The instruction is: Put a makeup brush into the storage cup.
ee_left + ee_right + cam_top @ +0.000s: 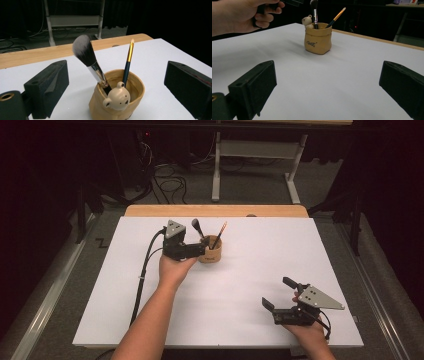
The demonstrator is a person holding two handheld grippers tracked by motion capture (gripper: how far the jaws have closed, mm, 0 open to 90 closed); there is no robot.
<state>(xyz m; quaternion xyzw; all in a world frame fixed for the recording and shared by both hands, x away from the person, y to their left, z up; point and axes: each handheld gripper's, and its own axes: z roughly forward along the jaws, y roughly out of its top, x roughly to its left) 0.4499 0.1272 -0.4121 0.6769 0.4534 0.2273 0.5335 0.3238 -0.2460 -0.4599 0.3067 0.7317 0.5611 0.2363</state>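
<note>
The left tool [117, 82] has its two black jaws standing wide apart, one at each side, with nothing pressed between them. Between and just beyond them a tan cup [136, 91] with a small bear figure [117, 99] on its rim stands on the white bench [152, 57]. A fluffy powder brush [88, 58] leans left out of the cup; a slim gold-banded brush [128, 63] stands nearly upright beside it.
</note>
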